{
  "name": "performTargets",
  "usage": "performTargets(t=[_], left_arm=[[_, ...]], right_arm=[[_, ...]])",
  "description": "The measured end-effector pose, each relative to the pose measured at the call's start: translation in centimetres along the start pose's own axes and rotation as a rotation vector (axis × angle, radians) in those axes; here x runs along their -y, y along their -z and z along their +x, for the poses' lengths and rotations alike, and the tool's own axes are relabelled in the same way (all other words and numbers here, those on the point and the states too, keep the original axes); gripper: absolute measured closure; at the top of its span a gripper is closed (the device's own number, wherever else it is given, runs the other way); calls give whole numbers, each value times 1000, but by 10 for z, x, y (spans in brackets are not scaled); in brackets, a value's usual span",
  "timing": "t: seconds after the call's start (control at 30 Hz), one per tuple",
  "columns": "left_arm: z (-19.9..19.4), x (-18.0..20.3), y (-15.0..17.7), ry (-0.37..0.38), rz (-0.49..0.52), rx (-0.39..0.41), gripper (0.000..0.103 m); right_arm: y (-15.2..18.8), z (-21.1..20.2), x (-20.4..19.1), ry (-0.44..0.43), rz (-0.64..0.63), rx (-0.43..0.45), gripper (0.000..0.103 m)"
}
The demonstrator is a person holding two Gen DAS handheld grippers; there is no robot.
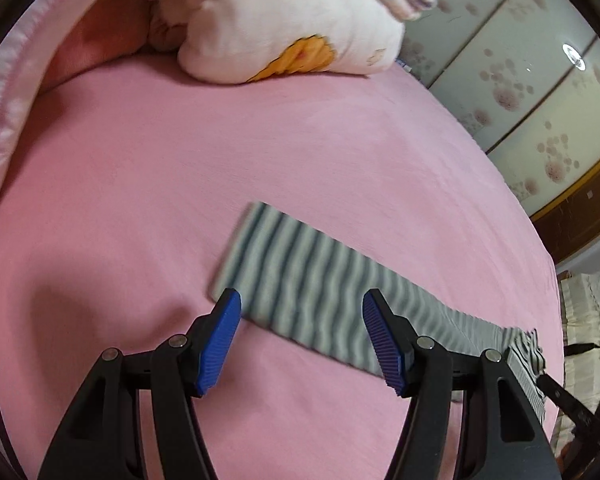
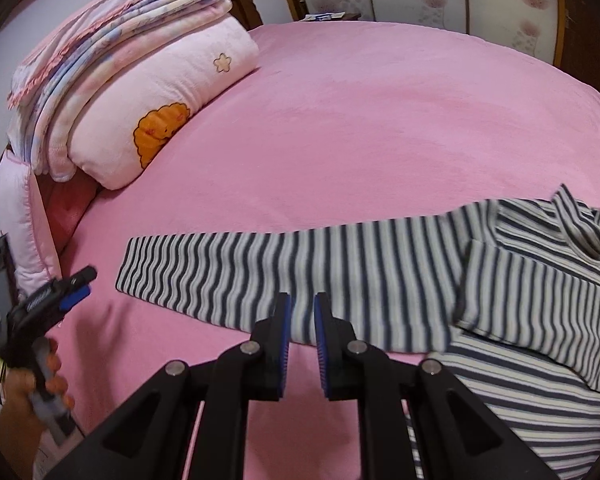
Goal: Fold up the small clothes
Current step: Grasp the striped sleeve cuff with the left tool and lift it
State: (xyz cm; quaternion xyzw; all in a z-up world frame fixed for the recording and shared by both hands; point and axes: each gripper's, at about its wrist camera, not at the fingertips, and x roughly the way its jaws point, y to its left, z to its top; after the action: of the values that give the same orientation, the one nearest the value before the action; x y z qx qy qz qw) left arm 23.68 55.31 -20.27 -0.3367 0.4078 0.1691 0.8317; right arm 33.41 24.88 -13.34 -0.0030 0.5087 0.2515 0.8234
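Note:
A navy-and-white striped turtleneck shirt (image 2: 540, 300) lies on the pink bed sheet (image 2: 340, 120) at the lower right. One sleeve (image 2: 260, 276) stretches flat to the left, and the other is folded across the chest. My right gripper (image 2: 303, 300) hovers over the middle of the stretched sleeve, its blue pads all but shut with only a thin slit and nothing between them. My left gripper (image 1: 302, 300) stands open just above the cuff end of the sleeve (image 1: 300, 276), holding nothing. In the right wrist view a hand holds the left gripper (image 2: 85, 283) left of the cuff.
A stack of folded pink blankets (image 2: 140, 60) and a thick quilt with an orange print (image 1: 284, 28) sit at the head of the bed. A pink pillow (image 2: 24, 220) leans at the left edge. Floral wardrobe doors (image 1: 532, 92) stand beyond the bed's far side.

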Motion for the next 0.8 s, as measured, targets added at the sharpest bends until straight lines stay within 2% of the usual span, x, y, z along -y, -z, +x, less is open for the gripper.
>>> performTargets(t=[0.1, 0.27, 0.5, 0.77, 0.8], left_arm=[[25, -26, -10, -10, -26, -47, 46], [58, -44, -12, 40, -34, -127, 50], [87, -57, -6, 55, -70, -136, 50], [96, -47, -7, 50, 15, -190, 50], [96, -46, -9, 48, 24, -197, 55]], right_arm=[[1, 11, -7, -5, 2, -20, 91], [3, 26, -16, -4, 4, -52, 91], [4, 35, -25, 15, -10, -61, 91], [-7, 63, -33, 25, 24, -72, 91], [-9, 67, -37, 16, 31, -71, 91]])
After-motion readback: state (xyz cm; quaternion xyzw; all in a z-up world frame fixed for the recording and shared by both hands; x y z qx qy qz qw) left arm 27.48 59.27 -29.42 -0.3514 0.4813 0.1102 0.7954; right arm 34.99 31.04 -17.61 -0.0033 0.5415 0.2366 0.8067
